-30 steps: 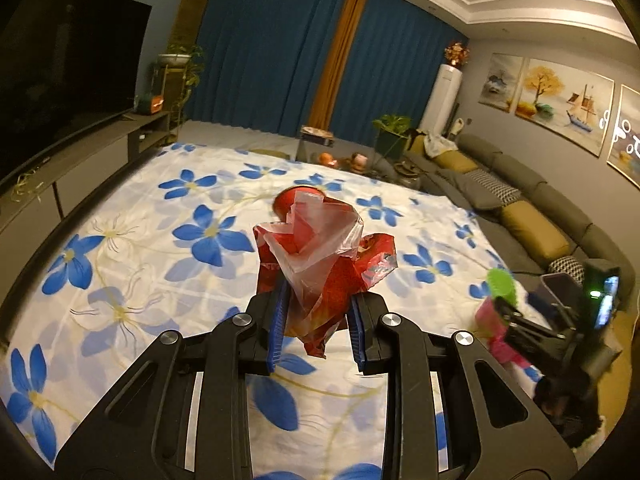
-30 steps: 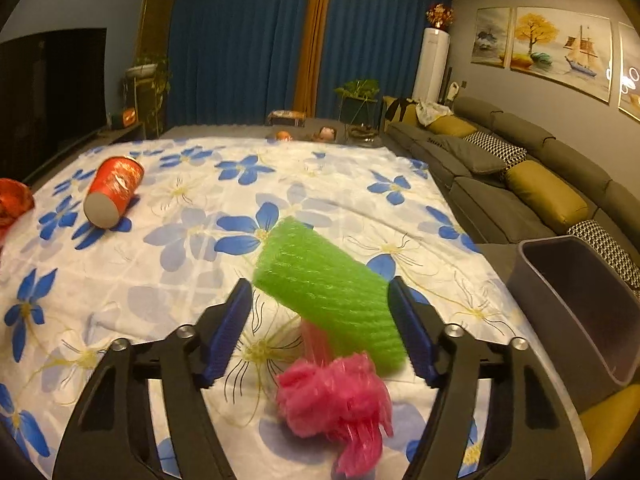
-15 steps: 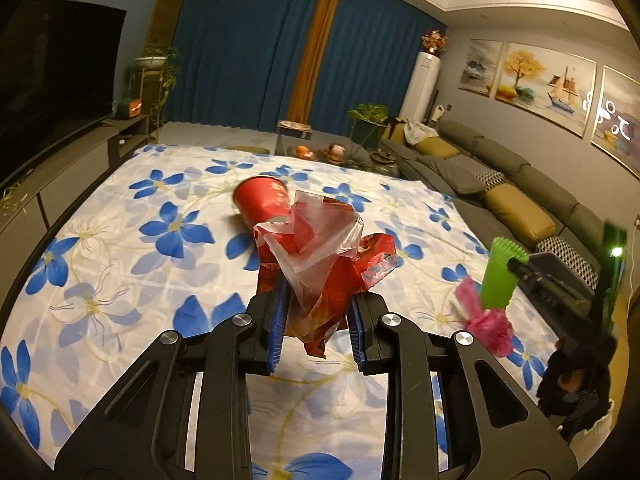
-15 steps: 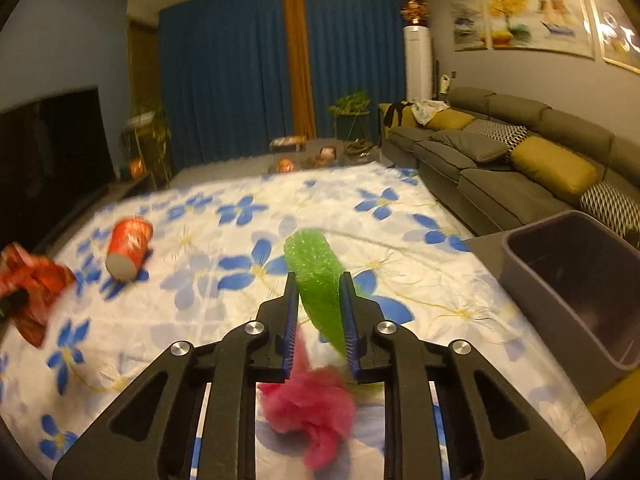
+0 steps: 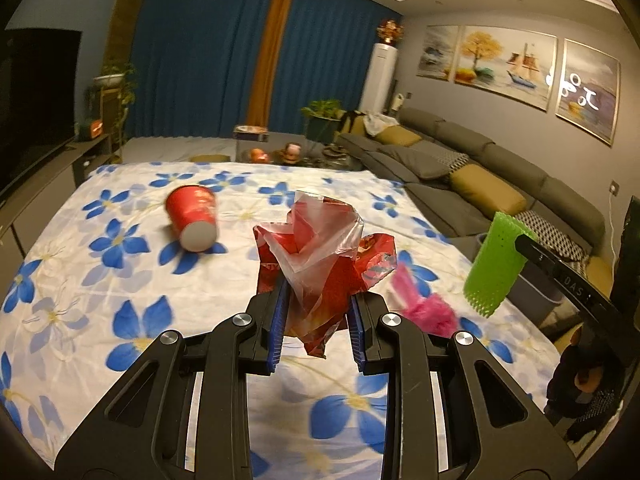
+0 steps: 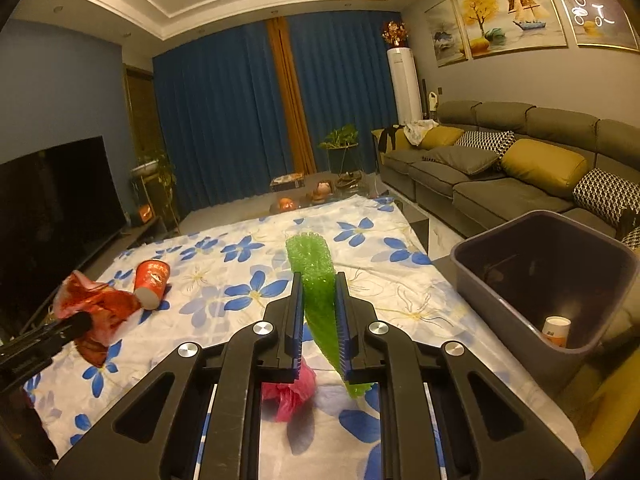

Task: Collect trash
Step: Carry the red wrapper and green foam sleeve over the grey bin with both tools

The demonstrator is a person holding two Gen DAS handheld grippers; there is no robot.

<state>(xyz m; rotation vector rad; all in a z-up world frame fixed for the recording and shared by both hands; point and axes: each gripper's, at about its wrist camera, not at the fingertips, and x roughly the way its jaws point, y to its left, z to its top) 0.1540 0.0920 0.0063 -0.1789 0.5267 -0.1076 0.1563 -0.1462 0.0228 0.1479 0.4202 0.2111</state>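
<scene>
My left gripper (image 5: 316, 312) is shut on a crumpled red wrapper with clear plastic (image 5: 320, 256), held above the flowered cloth; the same wrapper (image 6: 96, 308) shows at the left of the right wrist view. My right gripper (image 6: 318, 308) squeezes a green foam net sleeve (image 6: 314, 276), its jaws still closing, and the sleeve is flattened between the pads. The sleeve (image 5: 494, 264) also shows at the right of the left wrist view. A red paper cup (image 5: 192, 220) lies on its side on the cloth. A pink crumpled bag (image 6: 292, 392) lies below the right gripper.
A grey bin (image 6: 552, 280) with a small cup inside stands right of the table, beside the grey sofa (image 6: 500, 176). The flowered cloth (image 5: 80, 280) covers the whole table. A TV (image 6: 52, 216) stands at the left, a low table with ornaments beyond.
The right gripper closed on the green sleeve, flattened it and lifted it off the cloth, leaving the pink bag below. The left gripper carried the red wrapper rightward; the red cup now appears left of it.
</scene>
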